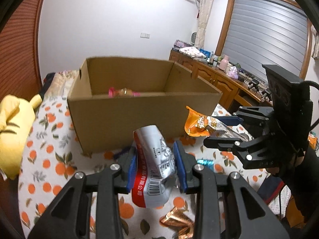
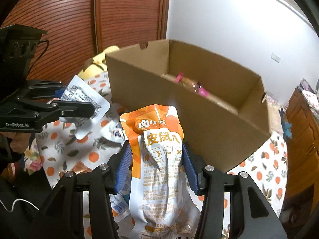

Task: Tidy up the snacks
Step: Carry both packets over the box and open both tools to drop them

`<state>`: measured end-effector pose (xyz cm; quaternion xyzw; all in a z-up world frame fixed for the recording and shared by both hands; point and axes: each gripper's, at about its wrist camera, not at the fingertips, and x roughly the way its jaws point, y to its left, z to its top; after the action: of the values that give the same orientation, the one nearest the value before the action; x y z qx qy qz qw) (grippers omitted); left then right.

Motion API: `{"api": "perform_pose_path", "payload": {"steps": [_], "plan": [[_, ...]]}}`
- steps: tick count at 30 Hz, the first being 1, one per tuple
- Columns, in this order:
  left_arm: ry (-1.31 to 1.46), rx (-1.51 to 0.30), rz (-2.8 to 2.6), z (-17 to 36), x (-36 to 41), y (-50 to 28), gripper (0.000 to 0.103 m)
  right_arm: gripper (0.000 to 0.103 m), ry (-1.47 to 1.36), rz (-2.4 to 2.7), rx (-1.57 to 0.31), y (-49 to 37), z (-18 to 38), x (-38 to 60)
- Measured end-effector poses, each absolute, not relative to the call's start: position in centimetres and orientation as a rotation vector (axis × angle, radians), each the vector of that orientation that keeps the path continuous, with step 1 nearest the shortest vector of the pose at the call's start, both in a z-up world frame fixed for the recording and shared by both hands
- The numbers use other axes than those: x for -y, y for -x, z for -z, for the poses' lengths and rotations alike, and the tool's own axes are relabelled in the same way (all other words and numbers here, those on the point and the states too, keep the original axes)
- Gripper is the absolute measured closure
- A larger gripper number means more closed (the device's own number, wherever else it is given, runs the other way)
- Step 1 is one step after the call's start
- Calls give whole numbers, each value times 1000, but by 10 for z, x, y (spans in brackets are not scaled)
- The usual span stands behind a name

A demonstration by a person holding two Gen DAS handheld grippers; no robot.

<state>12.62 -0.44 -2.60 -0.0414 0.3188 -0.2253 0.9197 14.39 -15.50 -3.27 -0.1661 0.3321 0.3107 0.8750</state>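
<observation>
Snack packs | left tool (image 1: 155, 160) clamps silver-red pack (image 1: 153, 171) | right tool (image 2: 157, 161) clamps orange pack (image 2: 159, 169) | both before box (image 1: 139, 107)

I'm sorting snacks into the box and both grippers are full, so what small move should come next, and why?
Probably carry the right gripper forward over the cardboard box rim, then release. It is shut on the orange packet, the box is open just ahead, and the left gripper holds the silver and red packet short of it.

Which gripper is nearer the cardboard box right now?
Right, by a hedged call. The right gripper, shut on the orange snack pouch, sits near the cardboard box's front right corner. The left gripper, shut on the silver-and-red packet, hangs farther back.
</observation>
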Motion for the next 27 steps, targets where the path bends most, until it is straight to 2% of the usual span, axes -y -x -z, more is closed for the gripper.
{"api": "perform_pose_path", "payload": {"steps": [13,27], "plan": [[-16,-565,466,-30,18,-153,71,51,301,-603,-605,-151,-10,167],[-60,-573,421,-42,21,-211,71,51,260,-541,-538,-181,-46,171]]}}
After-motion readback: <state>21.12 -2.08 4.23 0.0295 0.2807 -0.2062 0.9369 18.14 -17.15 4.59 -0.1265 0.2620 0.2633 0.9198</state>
